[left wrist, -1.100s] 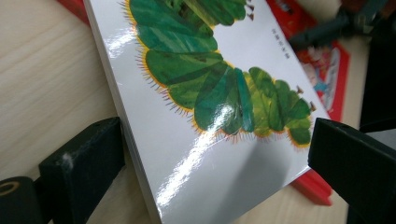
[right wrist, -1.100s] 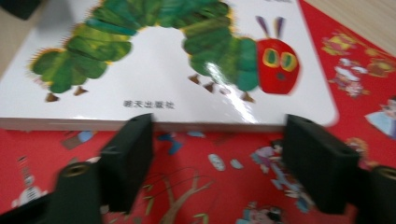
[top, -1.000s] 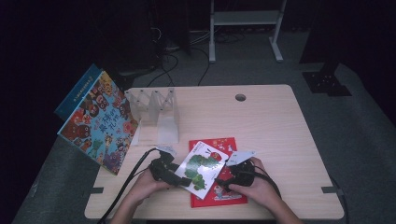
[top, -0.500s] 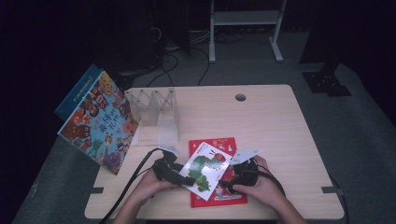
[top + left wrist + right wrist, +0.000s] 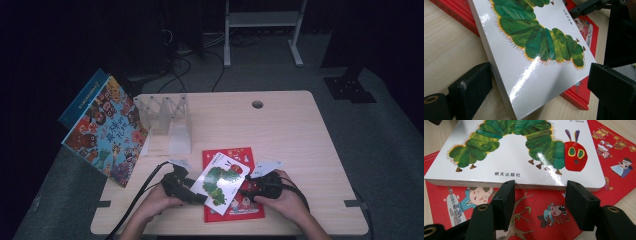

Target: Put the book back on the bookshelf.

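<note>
A white board book with a green caterpillar (image 5: 220,182) lies askew on a red picture book (image 5: 245,205) near the table's front edge. My left gripper (image 5: 192,192) is at the white book's left corner. In the left gripper view the left gripper (image 5: 540,75) is open, and its jaws straddle that corner of the white book (image 5: 536,57). My right gripper (image 5: 247,189) sits at the book's right side. In the right gripper view the right gripper (image 5: 541,186) is open over the red book (image 5: 529,220), its tips just short of the white book's (image 5: 524,152) edge.
A colourful picture book (image 5: 107,130) leans off the table's left edge, with a blue book (image 5: 82,97) behind it. A clear plastic book stand (image 5: 170,117) stands at the back left. The wooden table (image 5: 300,135) has a cable hole (image 5: 257,104). Cables trail from both grippers.
Both hands have shifted slightly around the white book. The book itself has barely moved.
</note>
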The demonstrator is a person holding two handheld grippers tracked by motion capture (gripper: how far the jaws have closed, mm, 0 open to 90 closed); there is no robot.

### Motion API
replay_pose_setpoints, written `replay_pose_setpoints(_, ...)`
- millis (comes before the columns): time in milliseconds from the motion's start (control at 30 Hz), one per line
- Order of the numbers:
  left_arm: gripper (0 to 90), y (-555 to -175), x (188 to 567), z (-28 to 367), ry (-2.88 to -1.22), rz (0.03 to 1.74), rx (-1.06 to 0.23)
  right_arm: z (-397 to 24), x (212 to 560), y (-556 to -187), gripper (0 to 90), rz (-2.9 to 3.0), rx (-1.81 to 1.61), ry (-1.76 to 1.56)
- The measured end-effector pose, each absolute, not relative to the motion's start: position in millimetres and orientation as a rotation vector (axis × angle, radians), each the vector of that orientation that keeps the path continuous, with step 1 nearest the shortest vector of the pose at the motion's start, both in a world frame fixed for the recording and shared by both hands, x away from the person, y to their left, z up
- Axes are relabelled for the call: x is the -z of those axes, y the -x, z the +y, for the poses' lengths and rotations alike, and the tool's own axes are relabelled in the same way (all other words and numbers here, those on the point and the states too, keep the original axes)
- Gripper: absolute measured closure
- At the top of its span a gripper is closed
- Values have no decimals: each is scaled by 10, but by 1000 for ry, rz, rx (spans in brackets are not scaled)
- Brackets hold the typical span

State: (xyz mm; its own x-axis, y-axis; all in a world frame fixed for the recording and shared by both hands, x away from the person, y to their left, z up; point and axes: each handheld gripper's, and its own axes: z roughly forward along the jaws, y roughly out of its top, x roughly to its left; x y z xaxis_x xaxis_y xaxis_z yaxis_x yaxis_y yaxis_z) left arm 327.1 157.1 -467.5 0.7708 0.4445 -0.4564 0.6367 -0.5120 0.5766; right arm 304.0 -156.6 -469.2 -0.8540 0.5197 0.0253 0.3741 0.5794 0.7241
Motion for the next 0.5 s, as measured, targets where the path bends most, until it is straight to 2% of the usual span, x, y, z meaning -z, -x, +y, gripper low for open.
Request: replay_pose_setpoints(500, 60, -3276, 4643, 1566, -2162, 832, 350, -1556, 4720, -3012, 357, 2584, -1137, -747)
